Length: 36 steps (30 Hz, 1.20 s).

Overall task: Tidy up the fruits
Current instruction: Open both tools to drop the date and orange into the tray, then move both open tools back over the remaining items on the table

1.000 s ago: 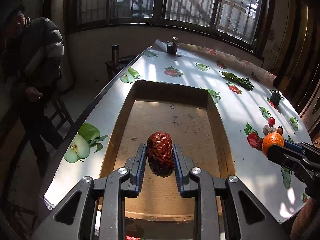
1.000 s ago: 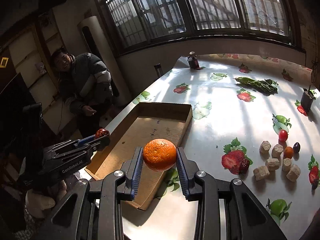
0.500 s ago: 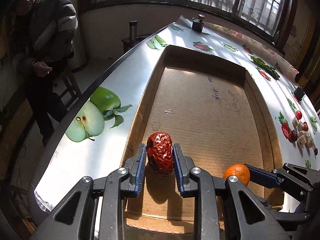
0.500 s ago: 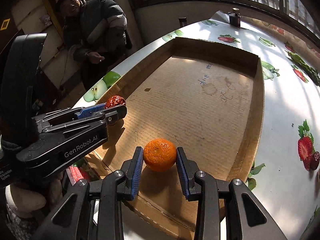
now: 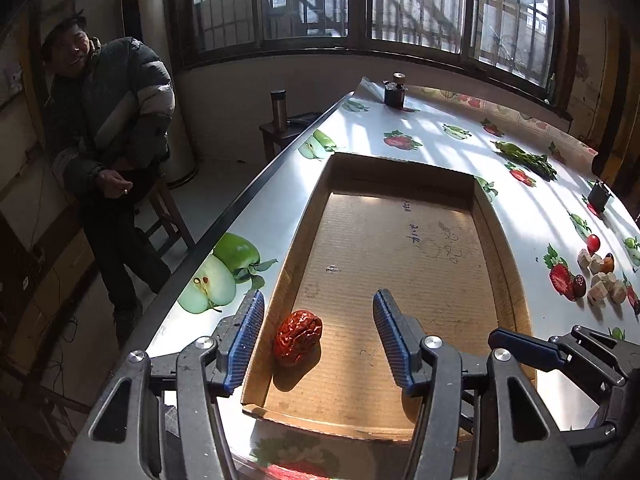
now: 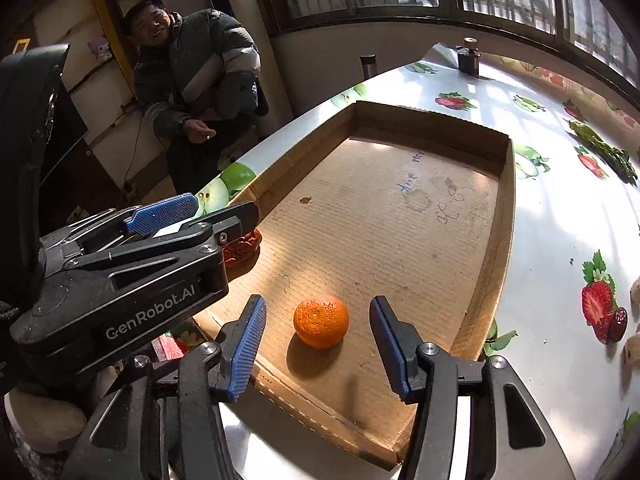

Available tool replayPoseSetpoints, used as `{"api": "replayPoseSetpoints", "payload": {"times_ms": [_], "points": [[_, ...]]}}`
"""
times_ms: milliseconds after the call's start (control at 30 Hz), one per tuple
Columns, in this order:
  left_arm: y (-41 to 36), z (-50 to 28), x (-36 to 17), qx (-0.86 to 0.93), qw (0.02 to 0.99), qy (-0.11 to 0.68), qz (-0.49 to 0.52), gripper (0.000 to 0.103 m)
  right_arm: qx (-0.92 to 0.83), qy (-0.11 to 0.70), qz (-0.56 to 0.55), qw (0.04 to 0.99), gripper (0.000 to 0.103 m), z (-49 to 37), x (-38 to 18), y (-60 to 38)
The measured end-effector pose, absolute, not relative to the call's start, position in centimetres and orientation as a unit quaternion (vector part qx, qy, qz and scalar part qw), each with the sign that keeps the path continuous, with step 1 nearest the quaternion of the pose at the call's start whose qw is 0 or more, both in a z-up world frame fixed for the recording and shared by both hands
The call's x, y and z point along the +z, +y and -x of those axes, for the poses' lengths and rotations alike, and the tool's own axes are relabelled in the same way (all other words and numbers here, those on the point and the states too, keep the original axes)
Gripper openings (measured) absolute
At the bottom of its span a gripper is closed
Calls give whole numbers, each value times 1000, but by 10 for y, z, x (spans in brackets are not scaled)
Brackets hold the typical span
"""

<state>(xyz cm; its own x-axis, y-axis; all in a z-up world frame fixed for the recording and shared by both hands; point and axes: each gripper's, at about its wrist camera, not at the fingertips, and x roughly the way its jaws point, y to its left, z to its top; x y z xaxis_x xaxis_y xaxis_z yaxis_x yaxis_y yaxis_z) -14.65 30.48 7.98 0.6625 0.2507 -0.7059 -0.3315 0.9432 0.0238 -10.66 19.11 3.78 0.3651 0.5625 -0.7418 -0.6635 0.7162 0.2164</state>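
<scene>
Two hand-held grippers spread apart, left (image 5: 318,338) around red date (image 5: 298,337), right (image 6: 318,344) around orange (image 6: 321,321), both fruits resting in cardboard tray (image 6: 505,216)

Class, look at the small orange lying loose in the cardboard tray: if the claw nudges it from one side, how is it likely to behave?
The orange is nearly round and rests free on the flat cardboard tray, so a nudge would probably roll it. Its dimpled peel likely offers fair grip. The right claw stands open around it without touching, so nothing would check a roll.

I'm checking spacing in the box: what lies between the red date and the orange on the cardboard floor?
Only bare cardboard box floor, in the right wrist view, between the red date and the orange.
</scene>
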Motion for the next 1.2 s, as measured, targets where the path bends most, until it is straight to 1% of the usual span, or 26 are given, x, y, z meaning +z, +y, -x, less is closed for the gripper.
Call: {"api": "replayPoseSetpoints", "payload": {"times_ms": [133,300,433,567,600,633,700,767,833,933,1167,1200], "points": [[288,149,92,160,917,364,33,62,364,410,40,835,59,109,49,170],[264,147,101,152,921,359,8,63,349,401,5,847,60,109,59,134],[241,141,105,137,923,360,-9,64,329,394,-24,858,62,104,63,98],[215,130,113,92,927,365,-3,65,291,386,-53,874,62,95,68,46],[208,127,116,77,928,365,2,67,277,384,-62,879,62,92,70,30],[199,122,119,58,929,366,11,71,263,381,-70,884,62,88,72,13],[182,114,122,25,930,367,26,74,226,373,-87,895,62,81,78,-29],[161,101,120,-4,927,375,33,74,185,367,-102,906,62,77,81,-69],[139,89,116,-28,922,385,32,74,138,365,-117,913,65,73,82,-112],[107,72,105,-61,915,397,23,74,82,366,-129,918,65,74,80,-169],[57,51,65,-130,889,439,27,74,-17,391,-155,907,65,97,52,-269],[48,52,62,-144,888,437,20,71,-24,397,-158,904,65,99,47,-276]]}}
